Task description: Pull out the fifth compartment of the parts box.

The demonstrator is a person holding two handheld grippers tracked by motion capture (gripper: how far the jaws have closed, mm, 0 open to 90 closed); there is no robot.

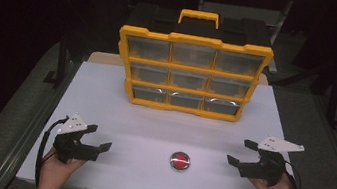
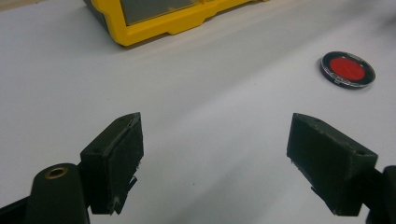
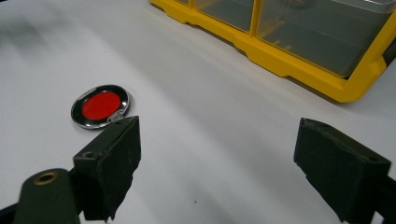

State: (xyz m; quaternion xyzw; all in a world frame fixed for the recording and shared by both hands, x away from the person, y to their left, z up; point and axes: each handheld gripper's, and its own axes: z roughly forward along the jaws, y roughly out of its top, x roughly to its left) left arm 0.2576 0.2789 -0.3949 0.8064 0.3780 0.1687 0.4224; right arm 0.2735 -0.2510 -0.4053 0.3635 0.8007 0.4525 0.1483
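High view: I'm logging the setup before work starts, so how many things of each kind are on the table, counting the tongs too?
Yellow organizer case with clear drawers: 1
Round red disc with a dark rim: 1
Tongs, both open and holding nothing: 2, the left tongs and the right tongs
Total: 4

- High view: the white surface is brightly lit from above, while everything around it falls into near-black.
- The organizer's clear drawer fronts catch small white glints.
- Gripper views: even, soft light with faint shadows; the near black tongs look slightly soft and the far edges blur.
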